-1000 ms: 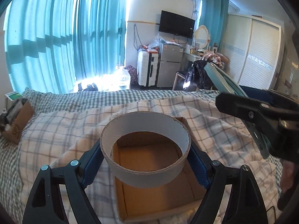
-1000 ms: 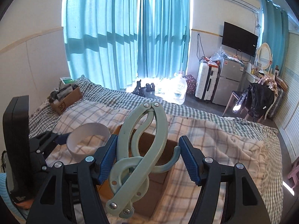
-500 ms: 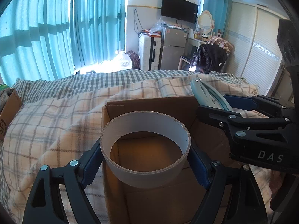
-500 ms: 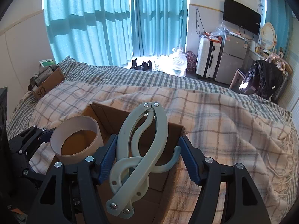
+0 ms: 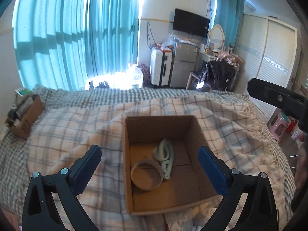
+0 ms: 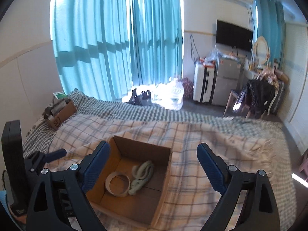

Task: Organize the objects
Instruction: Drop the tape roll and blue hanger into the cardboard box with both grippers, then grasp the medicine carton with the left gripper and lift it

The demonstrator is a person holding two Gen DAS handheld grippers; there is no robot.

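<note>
An open cardboard box (image 5: 190,127) sits on the plaid blanket; it also shows in the right wrist view (image 6: 142,146). Inside lie a cardboard tape ring (image 5: 146,175) (image 6: 117,185) and a pale green folding hanger (image 5: 166,156) (image 6: 142,173), side by side on the box floor. My left gripper (image 5: 150,165) is open and empty, above the box. My right gripper (image 6: 154,165) is open and empty, above the box's right side. Part of the right gripper shows at the right edge of the left wrist view.
A plaid blanket (image 5: 63,130) covers the bed. A small cardboard box of clutter (image 5: 25,113) (image 6: 59,113) sits at the bed's far left. Beyond are teal curtains (image 6: 115,38), a white suitcase (image 5: 160,67), a fridge, a TV and a wardrobe.
Both grippers have opened and pulled back up from the box. The tape ring and the green hanger have left the grippers and now lie inside the box.
</note>
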